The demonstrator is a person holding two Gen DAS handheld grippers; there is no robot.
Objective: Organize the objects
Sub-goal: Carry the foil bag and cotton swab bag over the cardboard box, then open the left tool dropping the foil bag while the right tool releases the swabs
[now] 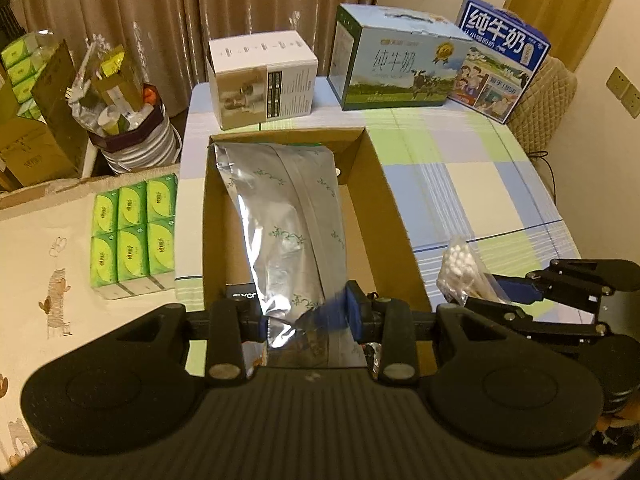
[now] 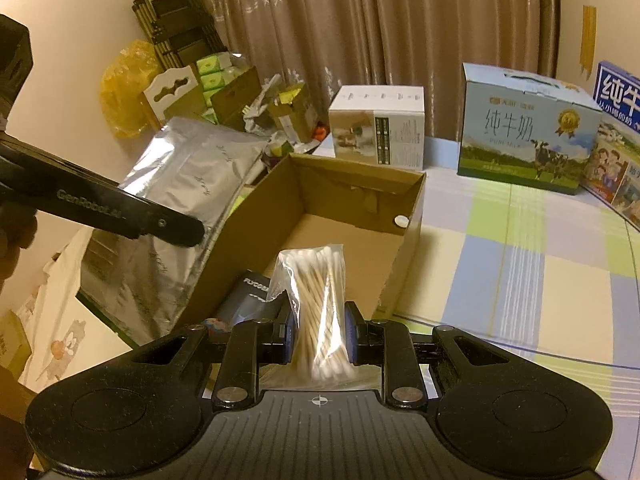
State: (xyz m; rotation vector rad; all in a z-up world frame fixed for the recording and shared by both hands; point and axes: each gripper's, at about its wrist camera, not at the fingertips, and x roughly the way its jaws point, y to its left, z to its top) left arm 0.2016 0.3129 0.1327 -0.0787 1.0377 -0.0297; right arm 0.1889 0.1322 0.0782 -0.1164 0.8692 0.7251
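The silver foil pouch (image 1: 288, 220) is long, creased and shiny, printed with small green sprigs and a seam down its length; the left gripper (image 1: 306, 320) has its jaws closed on the pouch's near end, and the pouch hangs over the open cardboard box (image 1: 394, 216), its far end near the box's back wall. The bag of cotton swabs (image 2: 316, 312) is a clear plastic packet of pale wooden sticks with white tips; the right gripper (image 2: 319, 340) clamps it narrowly around the middle, above the box's near right corner. A dark packet (image 2: 250, 300) with white lettering lies at the near end of the box floor; the rest of the floor seen from the right wrist is bare brown card. The box sits on a checked tablecloth (image 1: 460, 184); to its right the cloth is open; behind it stand a white carton (image 1: 264, 80) and a milk carton (image 1: 396, 60), apart from its back rim; green tissue packs (image 1: 134, 232) lie just beside its left wall.
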